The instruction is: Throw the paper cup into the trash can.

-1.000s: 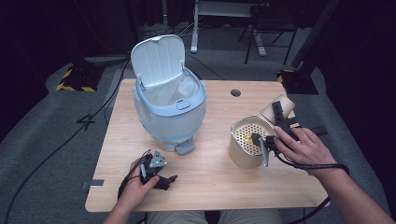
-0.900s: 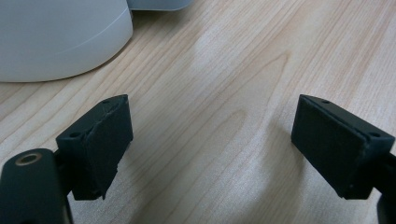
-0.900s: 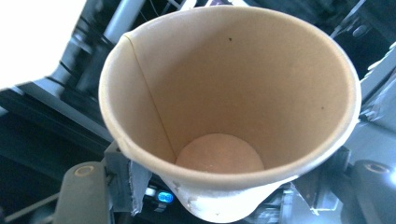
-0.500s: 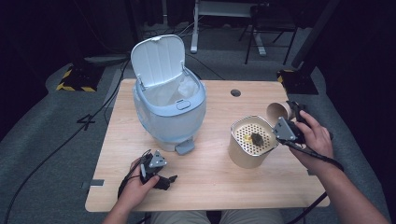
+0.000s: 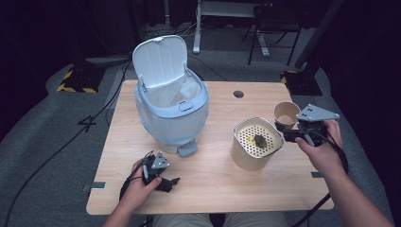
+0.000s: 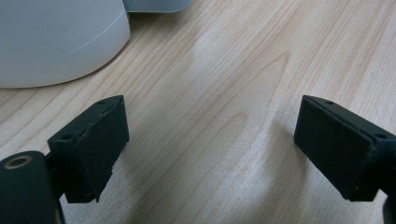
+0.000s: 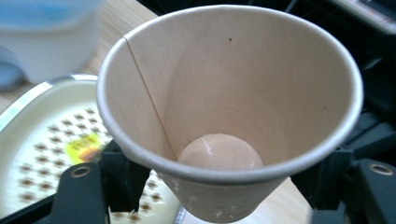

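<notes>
Fingers of right gripper: clamped on 1 paper cup, held just beside strainer pot. Left gripper: jaws wide, empty, low over table near open bin.

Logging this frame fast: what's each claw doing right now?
Left claw: open, empty, low over the table.
Right claw: shut on the paper cup.

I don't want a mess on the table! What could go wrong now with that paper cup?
The right gripper pinches the paper cup by its thin sides, so too hard a squeeze might crush it, and too soft a one might drop it. The cup hangs right beside the strainer tub, so a careless swing could bump the tub. The cup looks empty, so a spill seems unlikely.
</notes>
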